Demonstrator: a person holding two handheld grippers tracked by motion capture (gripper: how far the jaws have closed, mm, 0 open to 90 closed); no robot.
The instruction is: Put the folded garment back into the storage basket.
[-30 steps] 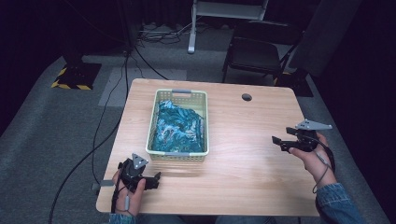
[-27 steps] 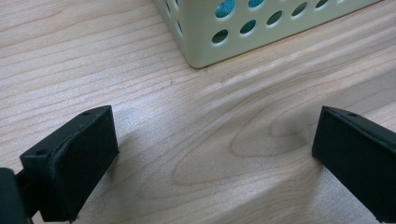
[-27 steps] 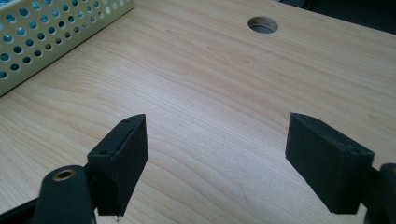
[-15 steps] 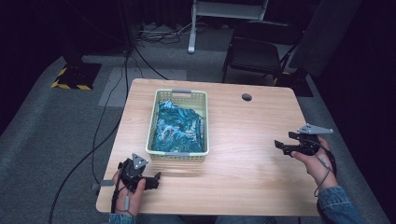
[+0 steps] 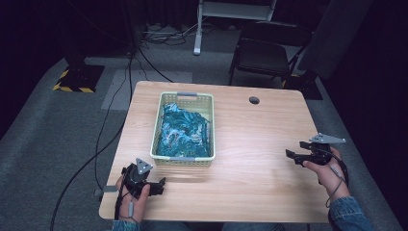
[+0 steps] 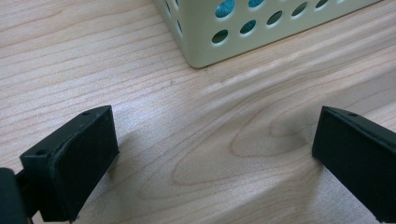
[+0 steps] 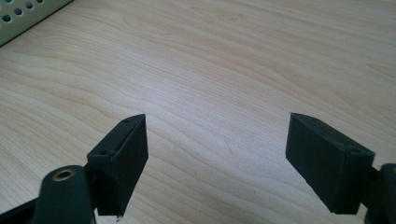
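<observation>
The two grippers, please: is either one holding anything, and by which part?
Nothing is held. The left gripper and right gripper are both open over bare table, apart from the basket.

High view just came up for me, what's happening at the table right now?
A person holds a gripper in each hand at a wooden table. A pale green basket holds crumpled teal cloth; nothing has been lifted out. The left gripper sits low near the basket's front corner, jaws open with bare wood between them. The right gripper is off to the right side, pointing toward the basket, jaws also open and empty. Neither touches the basket or the cloth.
</observation>
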